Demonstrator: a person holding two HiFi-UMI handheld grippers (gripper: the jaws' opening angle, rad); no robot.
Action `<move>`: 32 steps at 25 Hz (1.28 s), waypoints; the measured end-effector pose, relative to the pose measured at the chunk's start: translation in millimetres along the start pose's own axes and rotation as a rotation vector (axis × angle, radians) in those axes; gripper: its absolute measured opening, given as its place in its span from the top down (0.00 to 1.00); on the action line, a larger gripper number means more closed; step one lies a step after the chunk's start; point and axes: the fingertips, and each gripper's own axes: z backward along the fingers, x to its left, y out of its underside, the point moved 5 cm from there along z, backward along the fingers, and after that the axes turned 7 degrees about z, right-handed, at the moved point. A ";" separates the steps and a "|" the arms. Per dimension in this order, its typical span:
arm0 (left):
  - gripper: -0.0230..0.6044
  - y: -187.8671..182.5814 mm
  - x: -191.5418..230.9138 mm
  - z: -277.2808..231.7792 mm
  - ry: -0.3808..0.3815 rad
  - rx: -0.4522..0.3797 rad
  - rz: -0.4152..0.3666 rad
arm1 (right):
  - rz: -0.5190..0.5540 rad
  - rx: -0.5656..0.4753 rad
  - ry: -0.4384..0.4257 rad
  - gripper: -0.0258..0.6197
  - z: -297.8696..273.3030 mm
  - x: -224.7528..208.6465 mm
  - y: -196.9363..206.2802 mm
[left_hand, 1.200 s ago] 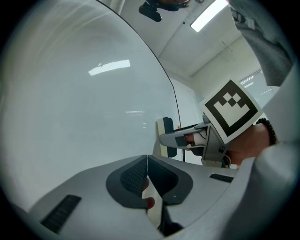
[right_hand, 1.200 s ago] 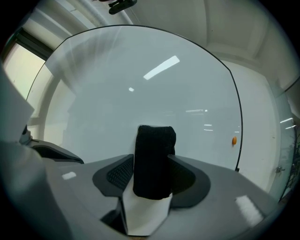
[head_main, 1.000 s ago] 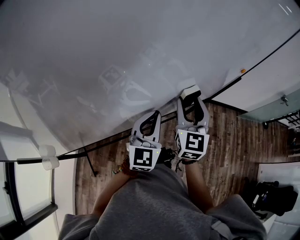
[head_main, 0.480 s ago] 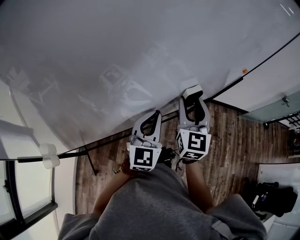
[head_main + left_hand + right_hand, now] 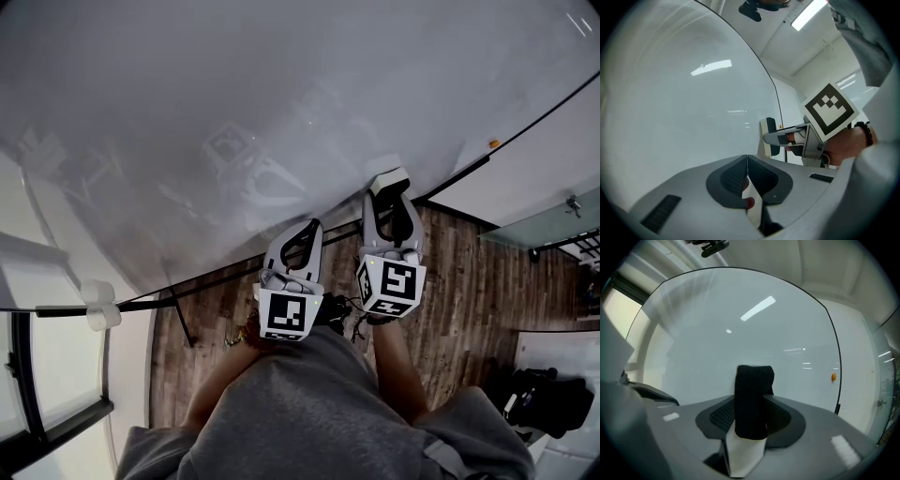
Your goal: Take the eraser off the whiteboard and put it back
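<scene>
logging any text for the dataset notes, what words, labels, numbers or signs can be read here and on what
None: no words, numbers or brands can be read.
left gripper cube: black-and-white square marker, no letters.
right gripper cube: the same kind of marker; its jaws have just been closing on the eraser, which shows no label.
whiteboard: blank, only reflections.

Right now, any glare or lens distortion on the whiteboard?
Head view: glossy white whiteboard carries hazy mirror reflections, no hard glare. Left gripper view: ceiling-light streak on it, fisheye bends its edge. Right gripper view: similar streak; black felt eraser is sharp.
</scene>
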 end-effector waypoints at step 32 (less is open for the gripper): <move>0.95 -3.2 -23.0 27.6 0.041 -0.009 0.004 | -0.014 -0.024 0.013 0.68 42.2 0.7 -6.4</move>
